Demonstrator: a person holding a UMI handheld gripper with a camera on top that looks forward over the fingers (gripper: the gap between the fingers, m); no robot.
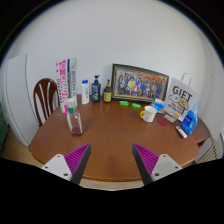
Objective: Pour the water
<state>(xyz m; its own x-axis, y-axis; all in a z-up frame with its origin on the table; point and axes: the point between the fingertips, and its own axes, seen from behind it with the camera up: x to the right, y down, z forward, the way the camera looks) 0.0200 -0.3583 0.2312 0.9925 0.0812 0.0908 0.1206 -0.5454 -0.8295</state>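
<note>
My gripper (111, 160) is open, its two magenta-padded fingers (76, 158) spread wide over the near edge of a round wooden table (110, 135), with nothing between them. Beyond the left finger stands a clear bottle (74, 118) with a pink label. Far right of it a white mug (149, 113) sits on the table. Two dark bottles (96, 90) stand at the back by the wall.
A framed photo (139, 81) leans on the wall at the back. A "GIFT" bag (180, 98) and blue items (189, 117) crowd the right side. Green lids (124, 103) lie before the frame. A wooden chair (45, 98) stands at the left.
</note>
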